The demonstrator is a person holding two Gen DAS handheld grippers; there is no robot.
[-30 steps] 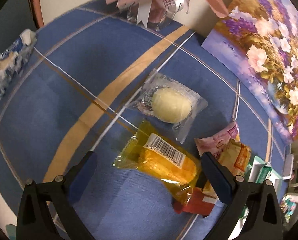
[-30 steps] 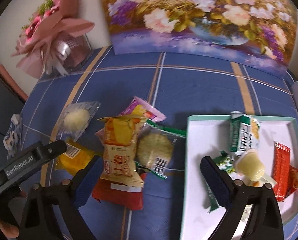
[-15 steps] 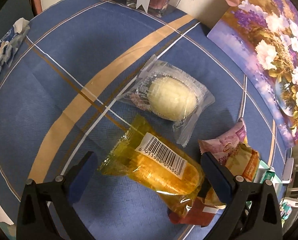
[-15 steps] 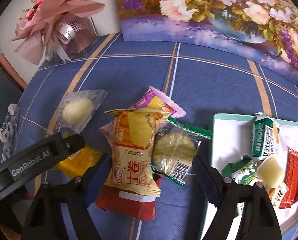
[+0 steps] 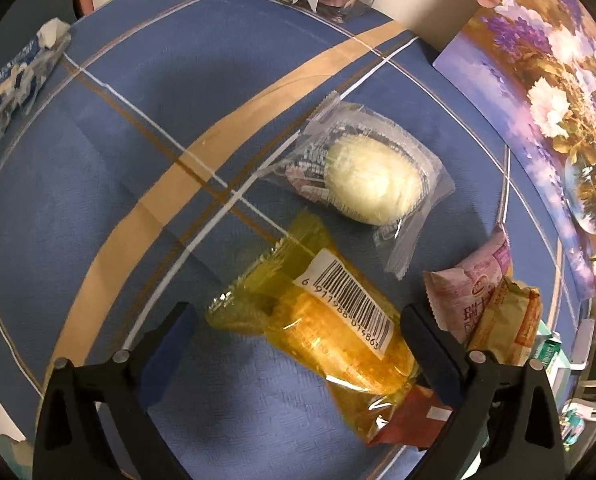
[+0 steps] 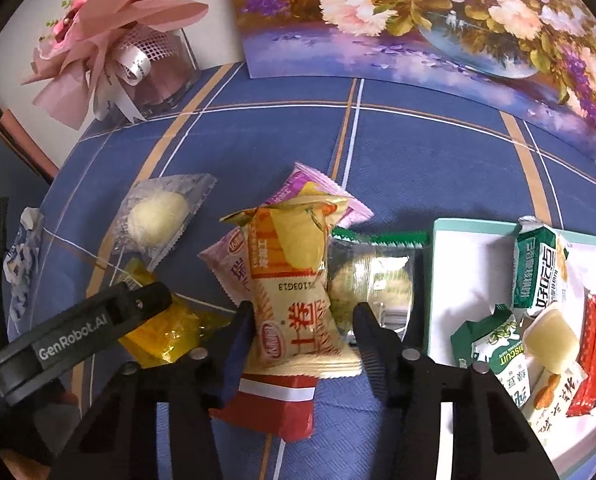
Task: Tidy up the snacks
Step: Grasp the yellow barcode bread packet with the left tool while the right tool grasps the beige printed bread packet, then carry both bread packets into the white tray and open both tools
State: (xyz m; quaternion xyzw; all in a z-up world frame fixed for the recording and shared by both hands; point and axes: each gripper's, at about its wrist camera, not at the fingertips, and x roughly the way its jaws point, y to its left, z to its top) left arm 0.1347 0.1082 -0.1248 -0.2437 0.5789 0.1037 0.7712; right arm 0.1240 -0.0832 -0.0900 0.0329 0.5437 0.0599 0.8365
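Observation:
A clear yellow packet point(image 5: 325, 328) with a barcode lies on the blue cloth between the fingers of my left gripper point(image 5: 298, 332). Those jaws are closing slightly and stand open, clear of the wrapper. In the right wrist view an orange-yellow snack packet point(image 6: 294, 280) lies on top of a pile. My right gripper point(image 6: 303, 320) straddles its lower half with its jaws closing; the pads are at the packet's edges but do not visibly squeeze it. A white tray point(image 6: 469, 272) with a mint rim at the right holds several snacks.
A round white cake in clear wrap point(image 5: 371, 184) lies beyond the yellow packet. Pink point(image 6: 317, 184), green-edged point(image 6: 371, 280) and red point(image 6: 278, 408) packets lie under or beside the orange one. A bouquet point(image 6: 114, 48) and a flower painting point(image 6: 417, 20) stand behind. A blue-white wrapper point(image 5: 14, 80) lies far left.
My right gripper has shifted left from over the tray to the orange-yellow packet, and its jaws have narrowed around it. My left gripper has sunk closer to the yellow packet.

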